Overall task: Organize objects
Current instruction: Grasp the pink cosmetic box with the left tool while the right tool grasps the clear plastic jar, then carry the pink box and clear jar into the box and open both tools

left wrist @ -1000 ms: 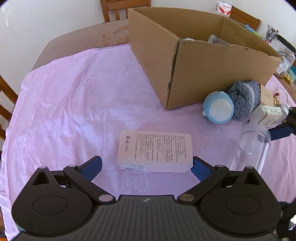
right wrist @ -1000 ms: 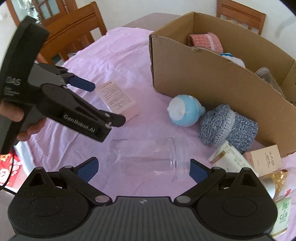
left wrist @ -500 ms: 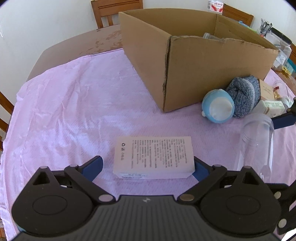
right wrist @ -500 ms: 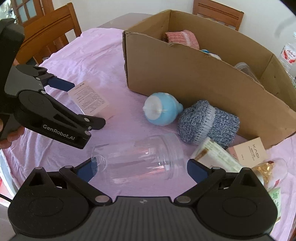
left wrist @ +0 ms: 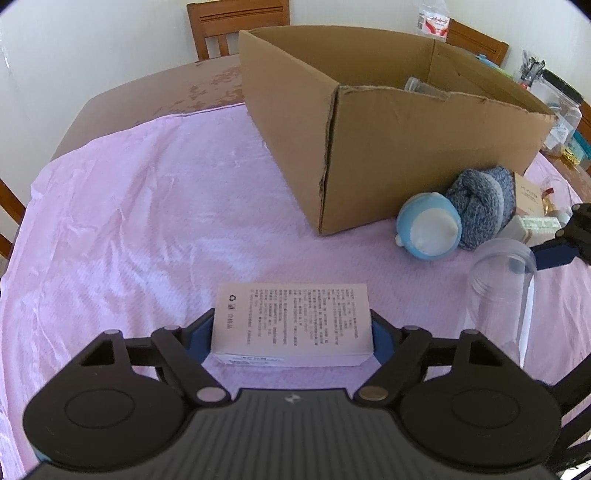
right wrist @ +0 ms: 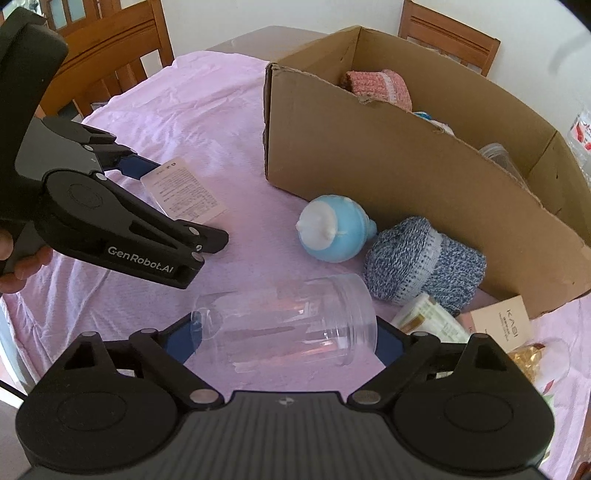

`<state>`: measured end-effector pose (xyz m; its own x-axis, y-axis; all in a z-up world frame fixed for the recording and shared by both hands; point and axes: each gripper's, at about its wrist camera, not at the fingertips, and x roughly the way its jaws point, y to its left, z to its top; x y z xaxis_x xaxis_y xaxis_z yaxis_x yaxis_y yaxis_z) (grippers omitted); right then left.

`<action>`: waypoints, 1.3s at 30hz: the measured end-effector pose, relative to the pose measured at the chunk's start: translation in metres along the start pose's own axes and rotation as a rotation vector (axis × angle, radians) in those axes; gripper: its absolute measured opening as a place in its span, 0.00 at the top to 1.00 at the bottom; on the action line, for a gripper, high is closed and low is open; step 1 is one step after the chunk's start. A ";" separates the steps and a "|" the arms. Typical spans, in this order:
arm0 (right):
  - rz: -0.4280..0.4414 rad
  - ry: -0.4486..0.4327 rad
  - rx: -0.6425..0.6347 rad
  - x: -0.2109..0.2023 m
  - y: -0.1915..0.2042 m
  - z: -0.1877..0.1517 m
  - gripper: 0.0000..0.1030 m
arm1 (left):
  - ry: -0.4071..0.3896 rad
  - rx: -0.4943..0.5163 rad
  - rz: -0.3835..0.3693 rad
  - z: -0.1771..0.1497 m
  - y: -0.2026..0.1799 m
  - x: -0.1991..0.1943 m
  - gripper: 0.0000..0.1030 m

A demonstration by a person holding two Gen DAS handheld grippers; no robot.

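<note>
My left gripper [left wrist: 291,332] is shut on a white printed box [left wrist: 291,321] that lies on the pink cloth; the box also shows in the right wrist view [right wrist: 184,195]. My right gripper [right wrist: 288,336] is shut on a clear plastic jar [right wrist: 291,328] lying on its side, its open mouth to the right; the jar shows at the right in the left wrist view [left wrist: 498,288]. An open cardboard box [left wrist: 424,147] stands behind, holding a pink knit item [right wrist: 380,86] and a clear container.
A blue ball-shaped toy [right wrist: 332,232], a blue-grey knit roll [right wrist: 421,266], small cosmetic boxes [right wrist: 498,325] and a gold-wrapped item [right wrist: 532,358] lie by the cardboard box's front wall. Wooden chairs [left wrist: 236,26] stand around the table. Containers crowd the far right edge.
Both grippers have closed: the left onto the white box, the right onto the clear jar. Both have moved closer to their objects.
</note>
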<state>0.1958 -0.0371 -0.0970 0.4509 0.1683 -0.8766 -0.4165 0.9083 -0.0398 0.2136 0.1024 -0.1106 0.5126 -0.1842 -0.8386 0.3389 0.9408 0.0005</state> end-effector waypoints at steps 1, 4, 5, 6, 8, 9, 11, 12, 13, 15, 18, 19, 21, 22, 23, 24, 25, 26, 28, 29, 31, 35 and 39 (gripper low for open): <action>-0.001 0.000 0.001 0.000 0.000 0.001 0.07 | 0.004 -0.001 0.000 0.000 0.000 0.000 0.22; 0.011 0.000 0.010 -0.004 -0.004 0.002 0.07 | 0.011 -0.005 -0.013 0.001 0.002 -0.002 0.22; 0.016 -0.001 0.012 -0.006 -0.005 0.003 0.07 | 0.012 -0.003 -0.013 0.001 0.003 -0.004 0.22; 0.018 -0.002 0.012 -0.008 -0.006 0.004 0.07 | 0.013 -0.001 -0.012 0.003 0.004 -0.006 0.22; 0.020 -0.007 0.013 -0.014 -0.008 0.006 0.07 | 0.012 0.001 -0.018 0.005 0.006 -0.012 0.22; 0.021 -0.010 0.014 -0.017 -0.010 0.007 0.07 | 0.014 0.000 -0.023 0.007 0.008 -0.015 0.22; 0.022 -0.021 0.016 -0.025 -0.013 0.009 0.07 | 0.016 0.005 -0.032 0.010 0.010 -0.024 0.22; 0.021 -0.026 0.017 -0.028 -0.014 0.009 0.07 | 0.015 0.013 -0.034 0.012 0.010 -0.030 0.22; 0.021 -0.031 0.019 -0.033 -0.016 0.009 0.07 | 0.014 0.024 -0.035 0.014 0.010 -0.035 0.22; 0.020 -0.042 0.025 -0.040 -0.020 0.010 0.07 | 0.010 0.049 -0.041 0.020 0.010 -0.044 0.22; 0.020 -0.062 0.036 -0.052 -0.027 0.012 0.07 | 0.006 0.079 -0.049 0.029 0.010 -0.060 0.22; 0.019 -0.068 0.041 -0.056 -0.030 0.012 0.07 | 0.004 0.084 -0.055 0.033 0.009 -0.064 0.22; 0.020 -0.080 0.049 -0.063 -0.035 0.013 0.07 | 0.005 0.091 -0.071 0.040 0.007 -0.072 0.22; 0.021 -0.085 0.052 -0.066 -0.038 0.012 0.07 | 0.005 0.094 -0.077 0.044 0.006 -0.076 0.22; 0.021 -0.090 0.054 -0.070 -0.040 0.012 0.07 | 0.002 0.098 -0.084 0.048 0.005 -0.080 0.22; 0.021 -0.094 0.055 -0.073 -0.042 0.013 0.07 | -0.004 0.103 -0.091 0.052 0.004 -0.083 0.22; 0.019 -0.099 0.053 -0.076 -0.044 0.014 0.07 | -0.011 0.106 -0.096 0.056 0.002 -0.087 0.22; 0.015 -0.106 0.049 -0.080 -0.046 0.014 0.07 | -0.018 0.109 -0.101 0.061 0.000 -0.091 0.22; 0.004 -0.123 0.037 -0.086 -0.049 0.015 0.07 | -0.037 0.118 -0.112 0.072 -0.003 -0.096 0.22; 0.000 -0.131 0.033 -0.088 -0.050 0.016 0.07 | -0.048 0.122 -0.115 0.079 -0.005 -0.098 0.22; -0.008 -0.148 0.026 -0.092 -0.054 0.019 0.07 | -0.066 0.130 -0.115 0.091 -0.007 -0.101 0.22; -0.024 -0.181 0.028 -0.098 -0.064 0.029 0.07 | -0.105 0.147 -0.114 0.118 -0.013 -0.100 0.22; -0.027 -0.204 0.042 -0.097 -0.075 0.041 0.07 | -0.136 0.156 -0.101 0.147 -0.018 -0.090 0.22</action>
<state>0.2162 -0.1056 0.0106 0.6136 0.2135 -0.7602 -0.3704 0.9281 -0.0384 0.2773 0.0607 0.0450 0.5681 -0.3222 -0.7572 0.5064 0.8622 0.0131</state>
